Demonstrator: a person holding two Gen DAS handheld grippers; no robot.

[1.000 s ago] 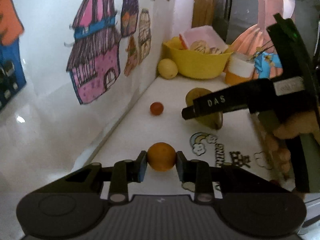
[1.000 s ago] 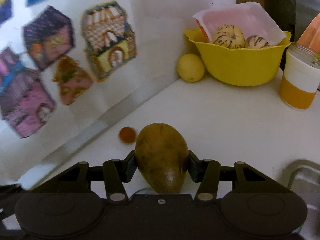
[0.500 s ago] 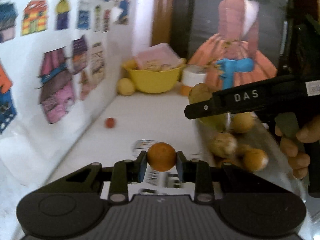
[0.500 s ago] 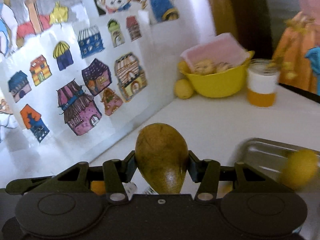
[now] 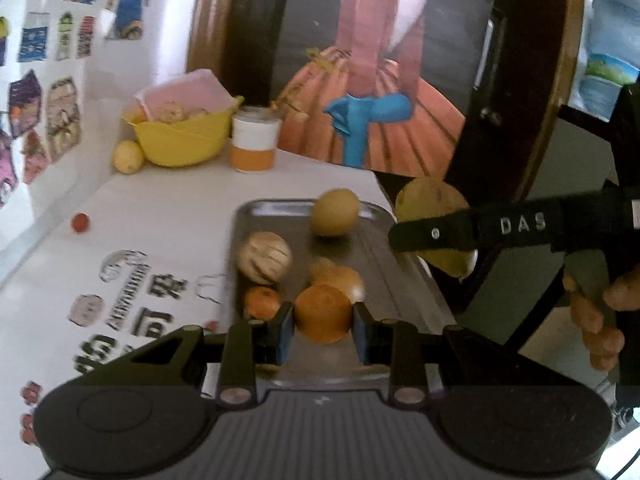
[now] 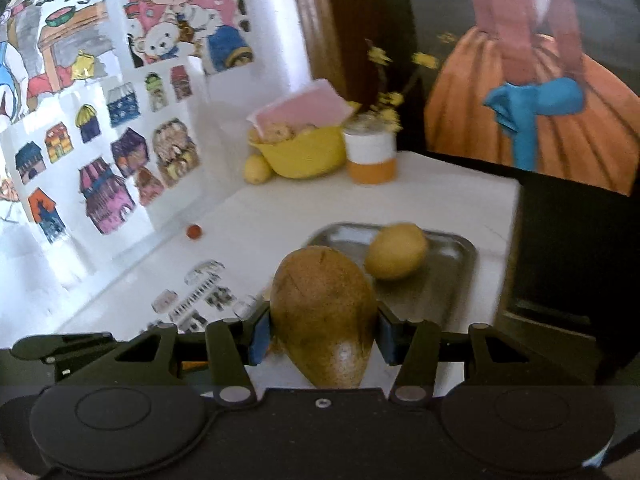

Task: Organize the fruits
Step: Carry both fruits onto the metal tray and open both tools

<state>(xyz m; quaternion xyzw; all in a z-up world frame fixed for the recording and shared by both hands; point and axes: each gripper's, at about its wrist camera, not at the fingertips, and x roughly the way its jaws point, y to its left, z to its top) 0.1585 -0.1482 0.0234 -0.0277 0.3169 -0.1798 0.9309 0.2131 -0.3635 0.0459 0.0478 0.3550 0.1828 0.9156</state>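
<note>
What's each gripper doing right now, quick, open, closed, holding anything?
Left gripper: closed on an orange, above the metal tray.
Right gripper: closed on a brown pear.

My feeds are bright at nine to eleven o'clock, where the white wall washes out with glare, and dim toward two o'clock. Motion blur smears the metal tray and its fruit. Fisheye bending curves the tabletop edges, and black vignette fills every corner. Each claw body sits in shadow.
</note>
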